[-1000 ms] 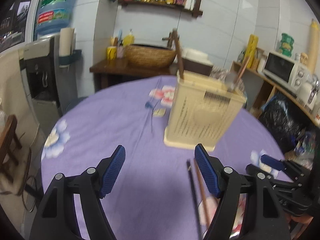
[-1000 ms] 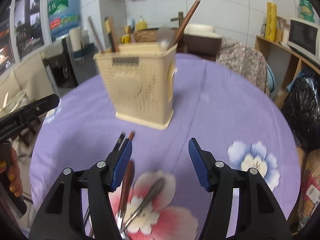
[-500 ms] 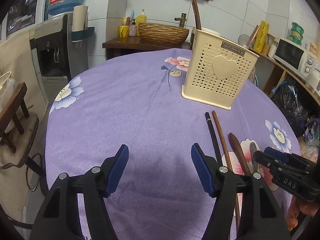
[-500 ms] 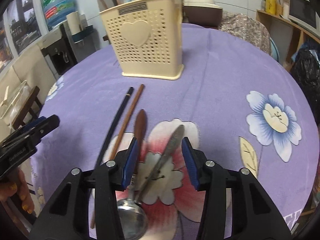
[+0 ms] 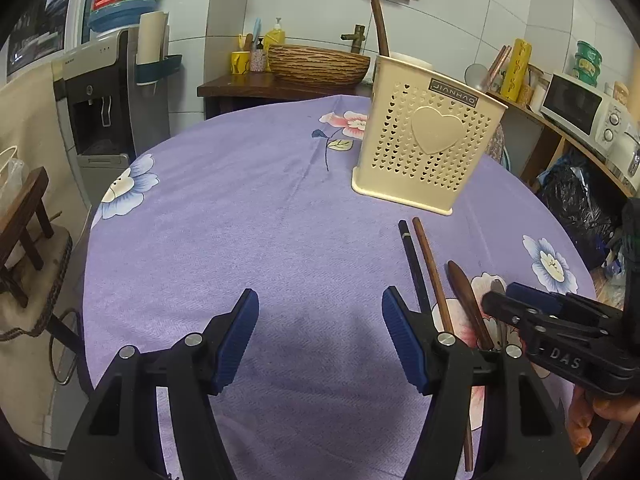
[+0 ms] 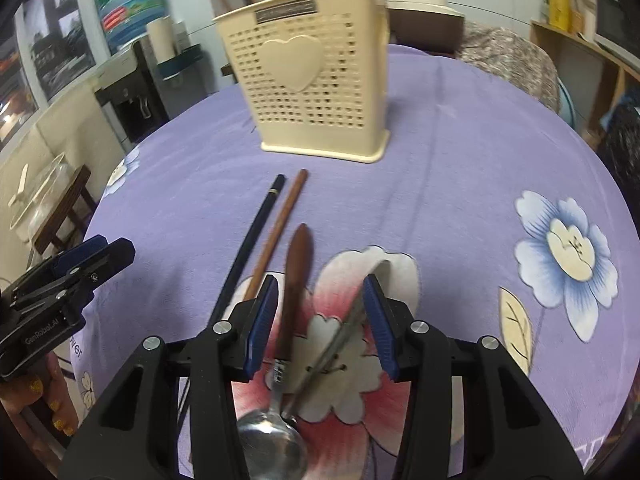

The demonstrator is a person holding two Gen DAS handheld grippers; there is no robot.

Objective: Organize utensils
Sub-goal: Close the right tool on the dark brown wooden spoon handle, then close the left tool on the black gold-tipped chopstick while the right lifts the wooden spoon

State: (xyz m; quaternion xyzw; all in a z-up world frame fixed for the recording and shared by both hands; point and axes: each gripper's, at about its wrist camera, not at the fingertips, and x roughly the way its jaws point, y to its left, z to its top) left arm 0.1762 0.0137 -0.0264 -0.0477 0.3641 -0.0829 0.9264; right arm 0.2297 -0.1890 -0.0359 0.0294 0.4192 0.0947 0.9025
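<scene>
The right tool (image 6: 320, 316), its blue pads parted and holding nothing, is straddling a wooden-handled spoon (image 6: 294, 280) and a metal-handled utensil (image 6: 340, 336) lying on the purple-clothed table (image 6: 460, 168), seemingly lining up a pick. Just left of them are lying a black chopstick (image 6: 256, 224) and a brown chopstick (image 6: 282, 216). The cream holder (image 6: 312, 76) is standing at the far side. The left tool (image 5: 318, 338) is hanging wide open and empty over bare cloth. The next move probably calls for closing on one handle.
</scene>
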